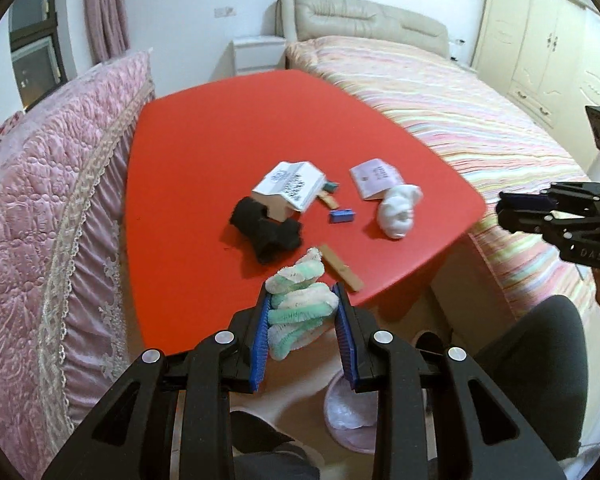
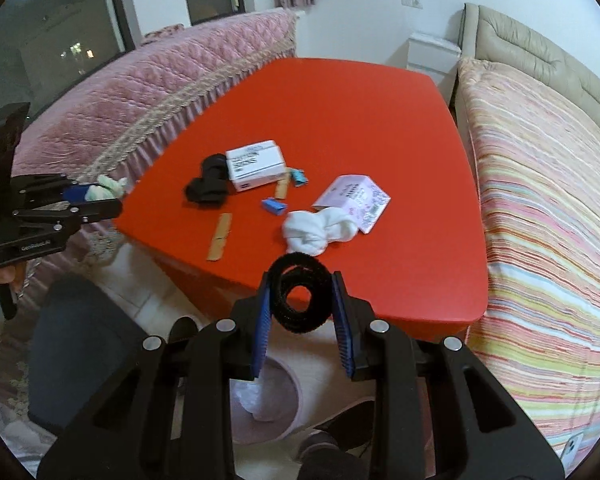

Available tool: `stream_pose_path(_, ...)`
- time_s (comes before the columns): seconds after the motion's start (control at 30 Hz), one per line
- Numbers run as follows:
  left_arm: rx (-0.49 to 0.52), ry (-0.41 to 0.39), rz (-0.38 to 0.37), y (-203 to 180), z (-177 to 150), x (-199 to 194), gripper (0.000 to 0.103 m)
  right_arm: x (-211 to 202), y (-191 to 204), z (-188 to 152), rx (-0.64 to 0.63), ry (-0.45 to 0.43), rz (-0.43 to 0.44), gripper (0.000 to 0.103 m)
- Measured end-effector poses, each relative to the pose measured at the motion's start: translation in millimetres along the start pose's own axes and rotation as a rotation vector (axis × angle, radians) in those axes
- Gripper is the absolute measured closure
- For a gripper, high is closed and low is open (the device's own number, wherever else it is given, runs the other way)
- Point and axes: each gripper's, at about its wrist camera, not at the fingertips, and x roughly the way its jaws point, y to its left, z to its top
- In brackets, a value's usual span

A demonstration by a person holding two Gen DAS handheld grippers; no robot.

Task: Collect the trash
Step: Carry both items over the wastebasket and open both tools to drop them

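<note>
Above the near edge of the red worktop (image 1: 204, 152), both tongs carry something picked off it. The left tongs (image 1: 302, 300) are closed on a fluffy green-and-white sock (image 1: 300, 304), its bulk squeezed between the blue pads so it cannot slip. The right tongs (image 2: 302, 300) are narrowed on a coiled black strap (image 2: 300, 296), gripped across its sides with the roll standing on edge. Both point steeply downward and forward, side by side, each visible at the edge of the other's view.

Below the worktop's near edge sits a pale pink bin (image 2: 280, 400) on the floor, directly under the two loads; holding them out here suggests they are meant to go into it.

Further in on the worktop lie a black sock (image 1: 266, 232), a white box (image 1: 288, 190), a white sock (image 1: 398, 210) beside a pink packet (image 1: 374, 178), a blue block (image 1: 342, 216) and a wooden strip (image 1: 342, 268), probably to be collected afterwards.
</note>
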Motion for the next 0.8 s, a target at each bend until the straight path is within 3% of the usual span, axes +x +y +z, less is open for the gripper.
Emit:
stream_pose_path(0.53,0.036,0.026,-0.124,-43.8,-47.9,-22.2,0.073,-29.5,46.1,-57.9,-0.015,0.016,0.066,0.075)
stream_pose_path(0.8,0.058,0.056,-0.154,-56.5,-59.8,-19.1,0.073,-29.1,53.0,-64.5,-0.017,0.028,0.091,0.075)
